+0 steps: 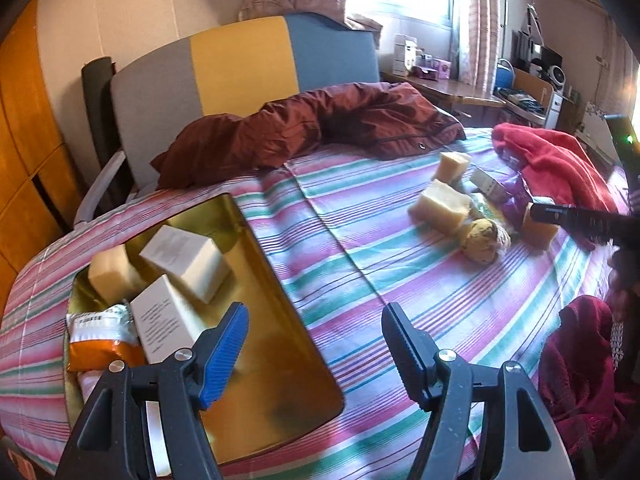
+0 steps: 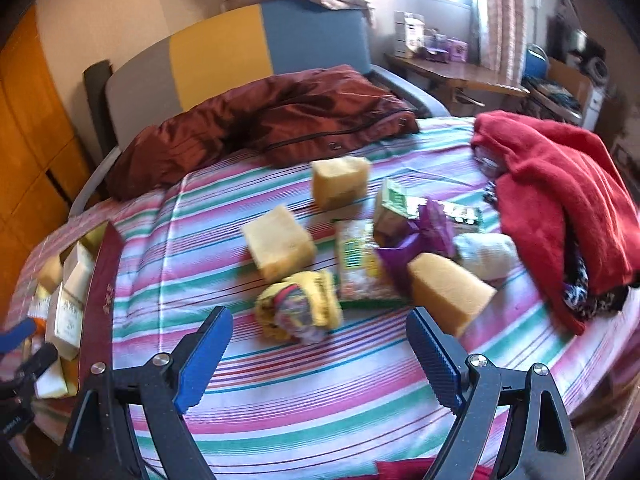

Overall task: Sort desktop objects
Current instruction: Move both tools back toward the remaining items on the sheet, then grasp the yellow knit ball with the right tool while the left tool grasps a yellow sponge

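Note:
My left gripper [image 1: 314, 326] is open and empty over the right edge of a gold tin tray [image 1: 276, 360]. The tray holds white boxes [image 1: 188, 262], a pale sponge block [image 1: 110, 274] and an orange packet [image 1: 100, 344]. My right gripper [image 2: 320, 334] is open and empty just in front of a yellow rolled cloth [image 2: 298, 310]. Behind the cloth lie yellow sponge blocks [image 2: 280, 246], an orange sponge wedge [image 2: 450, 290], a snack packet [image 2: 358, 268], a purple wrapper [image 2: 424, 236] and a green box [image 2: 394, 208]. The tray also shows at the left of the right wrist view [image 2: 100, 280].
All lies on a striped bedsheet [image 1: 400, 280]. A maroon jacket [image 1: 312, 128] lies at the back by the headboard. A red blanket [image 2: 560, 184] is heaped at the right. A desk [image 2: 452, 72] with boxes stands under the window.

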{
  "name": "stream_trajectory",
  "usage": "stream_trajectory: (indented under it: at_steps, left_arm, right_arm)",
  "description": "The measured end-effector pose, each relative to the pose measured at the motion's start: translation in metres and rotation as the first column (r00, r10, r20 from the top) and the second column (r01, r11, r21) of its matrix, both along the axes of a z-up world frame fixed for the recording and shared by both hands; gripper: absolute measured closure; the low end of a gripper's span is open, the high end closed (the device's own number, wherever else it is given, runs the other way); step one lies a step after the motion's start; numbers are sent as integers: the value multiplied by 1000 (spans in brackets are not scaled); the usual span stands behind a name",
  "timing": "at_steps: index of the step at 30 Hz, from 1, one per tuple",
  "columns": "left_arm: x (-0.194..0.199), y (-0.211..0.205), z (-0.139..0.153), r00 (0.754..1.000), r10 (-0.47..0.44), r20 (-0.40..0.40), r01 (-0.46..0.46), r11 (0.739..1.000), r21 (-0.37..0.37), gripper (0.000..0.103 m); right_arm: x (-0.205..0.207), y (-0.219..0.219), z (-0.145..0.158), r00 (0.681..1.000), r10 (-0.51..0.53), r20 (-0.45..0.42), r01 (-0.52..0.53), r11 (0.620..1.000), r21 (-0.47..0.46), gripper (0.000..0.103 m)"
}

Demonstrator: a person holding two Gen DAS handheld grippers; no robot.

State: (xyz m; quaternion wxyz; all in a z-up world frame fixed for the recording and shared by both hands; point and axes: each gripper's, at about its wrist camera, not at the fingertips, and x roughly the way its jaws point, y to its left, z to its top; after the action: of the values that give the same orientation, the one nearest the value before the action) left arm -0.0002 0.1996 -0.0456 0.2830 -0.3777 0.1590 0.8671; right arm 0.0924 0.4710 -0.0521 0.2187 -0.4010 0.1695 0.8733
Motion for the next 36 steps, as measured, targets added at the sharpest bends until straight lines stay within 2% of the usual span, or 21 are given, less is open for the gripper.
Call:
stream_trajectory:
  at_steps: [3,7,11,15,21,24,25,29,31,36]
  left_arm:
    - [0,8,-3,1000,-17,16,16,1000,2,33]
    - [-2,16,-8,999,-32,33,32,999,-6,33]
    - [-7,26,-13,997,-45,66,45,999,0,33]
    - [-16,38,-15,992,-59,109,58,998,17,33]
    - [-33,57,-21,976,-73,206,61,996,62,33]
    - [-42,69,-25,965,-81,250,63,995,77,33]
    - [-45,74,-26,962,-85,259,66,995,80,33]
    - [-57,91,-30,954,-92,286,70,994,86,33]
    - [-63,98,-31,947,-92,308,67,993,92,32]
    - [-78,125,-36,929,-108,353,73,991,113,32]
  right_arm:
    - [8,17,-1,999,-42,7,42,999,1,14]
    - [16,37,-6,998,-57,29,58,998,-10,21]
    - [8,37,-17,998,52,23,-50,995,-84,21]
    - [-15,22,-33,987,154,43,-150,984,-94,21]
    - [-47,19,-60,975,207,79,-195,971,-137,22]
    - [-62,15,-71,963,246,106,-230,962,-146,32]
    - [-65,13,-74,960,255,117,-238,961,-140,39]
    - [-72,7,-77,954,267,136,-256,962,-94,47]
    - [-72,6,-74,952,277,132,-269,960,-77,55]
    - [-66,9,-57,958,269,99,-265,963,-51,58]
